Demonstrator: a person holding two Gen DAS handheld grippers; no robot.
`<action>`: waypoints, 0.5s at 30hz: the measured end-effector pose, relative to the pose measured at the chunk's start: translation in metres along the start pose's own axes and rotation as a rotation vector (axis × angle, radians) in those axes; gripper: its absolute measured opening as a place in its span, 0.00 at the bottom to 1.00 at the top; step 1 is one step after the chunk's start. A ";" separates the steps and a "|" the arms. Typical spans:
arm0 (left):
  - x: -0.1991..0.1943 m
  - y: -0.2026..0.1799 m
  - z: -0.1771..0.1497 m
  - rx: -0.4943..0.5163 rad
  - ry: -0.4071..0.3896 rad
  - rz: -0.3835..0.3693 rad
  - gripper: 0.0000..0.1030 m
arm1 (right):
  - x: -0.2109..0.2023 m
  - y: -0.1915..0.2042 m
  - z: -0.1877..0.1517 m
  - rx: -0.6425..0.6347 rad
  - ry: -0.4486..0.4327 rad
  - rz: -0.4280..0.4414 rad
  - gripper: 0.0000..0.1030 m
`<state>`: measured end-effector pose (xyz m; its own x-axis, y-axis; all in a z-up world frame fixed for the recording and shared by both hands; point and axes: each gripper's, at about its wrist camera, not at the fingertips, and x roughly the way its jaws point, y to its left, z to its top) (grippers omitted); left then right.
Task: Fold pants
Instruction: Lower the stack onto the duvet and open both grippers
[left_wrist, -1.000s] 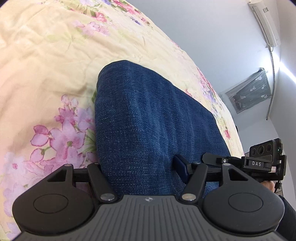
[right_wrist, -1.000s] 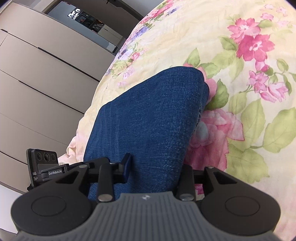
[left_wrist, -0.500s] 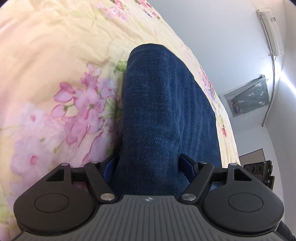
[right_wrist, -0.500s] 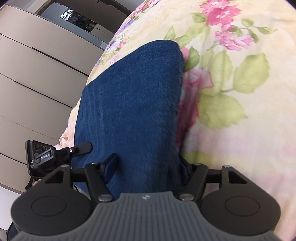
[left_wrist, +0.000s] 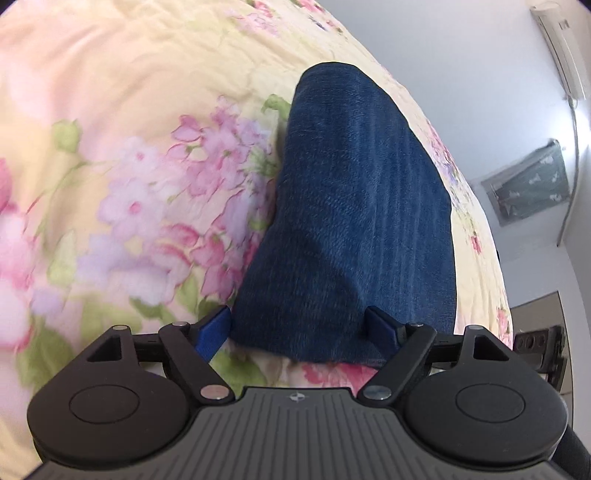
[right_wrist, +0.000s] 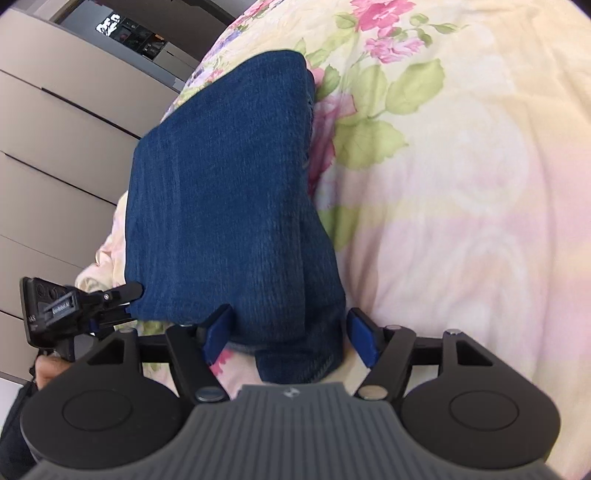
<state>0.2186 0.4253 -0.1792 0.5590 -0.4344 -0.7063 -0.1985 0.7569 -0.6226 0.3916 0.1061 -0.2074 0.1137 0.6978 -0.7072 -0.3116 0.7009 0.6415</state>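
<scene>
The blue denim pants (left_wrist: 354, 206) lie folded into a thick rectangle on the floral bedspread (left_wrist: 129, 177). My left gripper (left_wrist: 299, 328) is open, its blue pads on either side of the near left corner of the fold. My right gripper (right_wrist: 288, 332) is open too, with the near right corner of the pants (right_wrist: 236, 192) lying between its fingers. The left gripper also shows at the left in the right wrist view (right_wrist: 74, 302), beside the pants' edge. The right gripper's camera end shows at the far right of the left wrist view (left_wrist: 539, 343).
The bedspread (right_wrist: 461, 184) stretches wide to the right of the pants. Beige wardrobe doors (right_wrist: 48, 122) stand beyond the bed's left side. A white wall with an air conditioner (left_wrist: 557, 48) and a small window (left_wrist: 528, 184) lies beyond the far side.
Both grippers have opened wider and drawn back toward the near edge of the fold. The pants now lie flat on the bed with their near edge showing in both views.
</scene>
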 end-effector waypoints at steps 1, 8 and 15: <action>-0.002 -0.002 -0.002 0.017 -0.002 0.025 0.92 | 0.001 0.005 -0.004 -0.030 0.008 -0.030 0.60; -0.007 -0.033 -0.037 0.205 -0.005 0.276 0.75 | -0.007 0.045 -0.025 -0.188 0.021 -0.191 0.57; -0.035 -0.074 -0.051 0.155 -0.128 0.370 0.78 | -0.026 0.112 -0.054 -0.459 -0.048 -0.375 0.61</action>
<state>0.1725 0.3601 -0.1256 0.5698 -0.0627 -0.8194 -0.2867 0.9193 -0.2697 0.3031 0.1587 -0.1334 0.3336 0.4285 -0.8397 -0.6171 0.7726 0.1490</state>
